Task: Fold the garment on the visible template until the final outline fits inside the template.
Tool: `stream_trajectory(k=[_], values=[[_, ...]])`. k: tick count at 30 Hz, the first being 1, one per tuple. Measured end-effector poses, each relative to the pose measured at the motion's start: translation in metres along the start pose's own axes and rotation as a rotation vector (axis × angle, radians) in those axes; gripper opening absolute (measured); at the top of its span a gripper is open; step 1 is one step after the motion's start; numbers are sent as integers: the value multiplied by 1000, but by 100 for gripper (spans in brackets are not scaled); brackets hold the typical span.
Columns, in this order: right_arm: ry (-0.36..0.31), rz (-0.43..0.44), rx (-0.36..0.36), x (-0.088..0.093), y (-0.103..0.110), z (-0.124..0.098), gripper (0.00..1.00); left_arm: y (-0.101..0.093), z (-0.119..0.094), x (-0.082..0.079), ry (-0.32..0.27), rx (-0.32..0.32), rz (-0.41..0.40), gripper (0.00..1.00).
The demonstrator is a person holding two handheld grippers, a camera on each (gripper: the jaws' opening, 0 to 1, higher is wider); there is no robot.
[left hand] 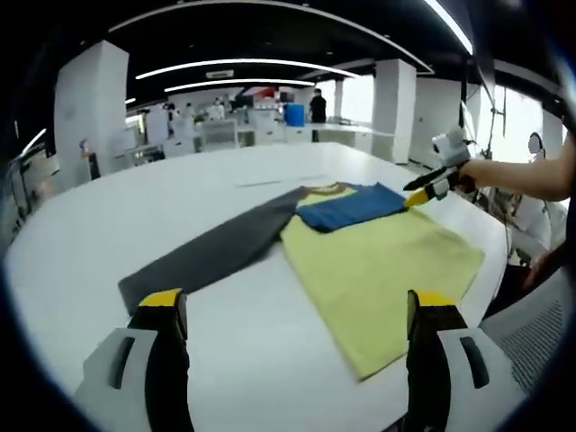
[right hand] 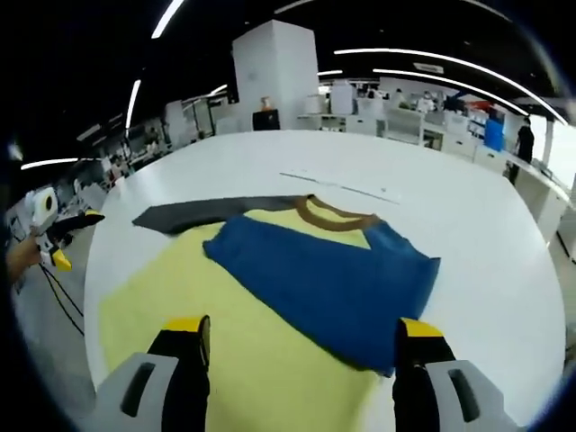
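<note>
The garment lies flat on the white round table (left hand: 135, 216). Its yellow body (left hand: 378, 270) spreads to the right, and its grey sleeve (left hand: 207, 256) reaches out to the left. The blue sleeve (left hand: 351, 207) is folded across the chest below the brown collar (right hand: 333, 216). My left gripper (left hand: 297, 301) hangs open above the table's near edge, short of the grey sleeve and the hem. My right gripper (right hand: 300, 328) is open over the yellow body (right hand: 162, 306), just short of the blue sleeve (right hand: 324, 283); from the left gripper view, the right gripper (left hand: 430, 189) is beside the blue sleeve's end.
A thin pale strip (right hand: 342, 187) lies on the table beyond the collar. A person's arm (left hand: 522, 175) holds the right gripper. The left gripper (right hand: 56, 236) is off the table's left edge. Desks, white pillars and people stand in the background.
</note>
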State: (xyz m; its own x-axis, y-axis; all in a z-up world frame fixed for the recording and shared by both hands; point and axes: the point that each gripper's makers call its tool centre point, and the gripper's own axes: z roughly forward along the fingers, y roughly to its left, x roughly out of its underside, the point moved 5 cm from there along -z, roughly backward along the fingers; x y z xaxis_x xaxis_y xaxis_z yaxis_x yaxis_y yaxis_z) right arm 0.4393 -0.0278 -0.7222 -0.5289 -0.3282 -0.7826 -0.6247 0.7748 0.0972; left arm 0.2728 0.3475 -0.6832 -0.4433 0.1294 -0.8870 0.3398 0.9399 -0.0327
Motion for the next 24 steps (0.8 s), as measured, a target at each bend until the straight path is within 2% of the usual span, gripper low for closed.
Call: stream_trajectory(k=[5,12,15,19,21,24], values=[[-8,20,39,7,-13,-7,78,22,2,-4,-20,-50,-24,90],[21,34,94,21,-29,-10,54,48,7,-6,-10,-119,-10,86],[31,49,114,26,-34,-10,47,58,9,-6,-10,-150,-12,85],[56,70,145,35,-41,-9,38,75,11,0,5,-231,-33,80],[56,83,153,38,-42,-9,34,86,12,1,-9,-277,-59,77],[60,89,169,41,-44,-9,28,102,10,3,-13,-360,-122,66]])
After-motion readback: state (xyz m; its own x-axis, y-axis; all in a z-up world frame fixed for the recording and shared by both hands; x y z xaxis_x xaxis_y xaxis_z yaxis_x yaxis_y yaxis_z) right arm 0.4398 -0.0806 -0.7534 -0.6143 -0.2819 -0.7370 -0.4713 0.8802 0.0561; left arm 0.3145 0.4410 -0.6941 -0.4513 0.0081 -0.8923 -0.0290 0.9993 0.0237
